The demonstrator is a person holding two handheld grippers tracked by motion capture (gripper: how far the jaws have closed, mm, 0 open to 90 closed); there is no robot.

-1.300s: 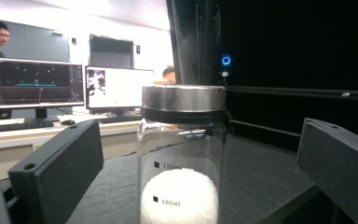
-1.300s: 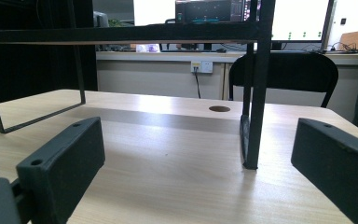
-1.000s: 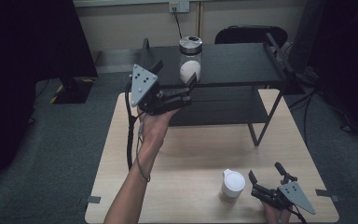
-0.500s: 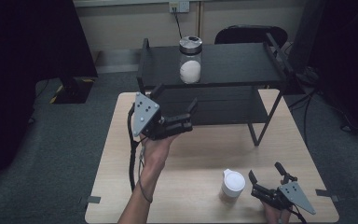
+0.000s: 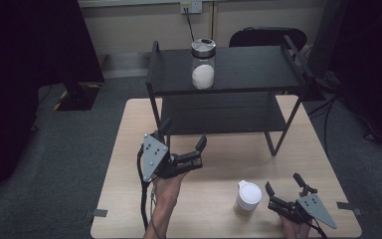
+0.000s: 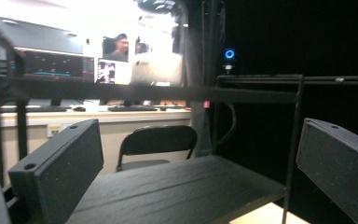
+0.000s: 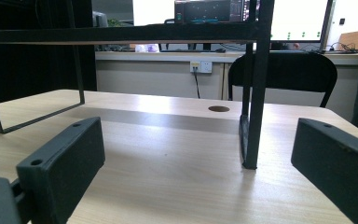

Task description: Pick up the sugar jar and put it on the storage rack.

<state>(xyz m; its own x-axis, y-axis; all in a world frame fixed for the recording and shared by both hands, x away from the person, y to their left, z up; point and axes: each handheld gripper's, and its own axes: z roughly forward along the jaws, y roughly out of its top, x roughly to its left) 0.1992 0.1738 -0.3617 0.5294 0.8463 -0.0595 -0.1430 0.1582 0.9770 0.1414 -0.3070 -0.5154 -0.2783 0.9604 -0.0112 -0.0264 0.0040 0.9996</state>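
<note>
since our left gripper (image 5: 191, 154) hangs wide and empty, we swing it squarely toward the white lidded plastic cup (image 5: 248, 195), jaws straddling it before closing.

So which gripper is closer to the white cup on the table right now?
Right. The right gripper sits just beside the white cup, jaws open, not touching. The left gripper is open too, farther off near the shelf's lower tier.

A light wooden table (image 5: 129, 164) stands on grey carpet (image 5: 69, 149). Behind it, a black chair (image 5: 268, 37) sits before a beige wall (image 5: 144, 25) with a socket (image 5: 191, 7).
</note>
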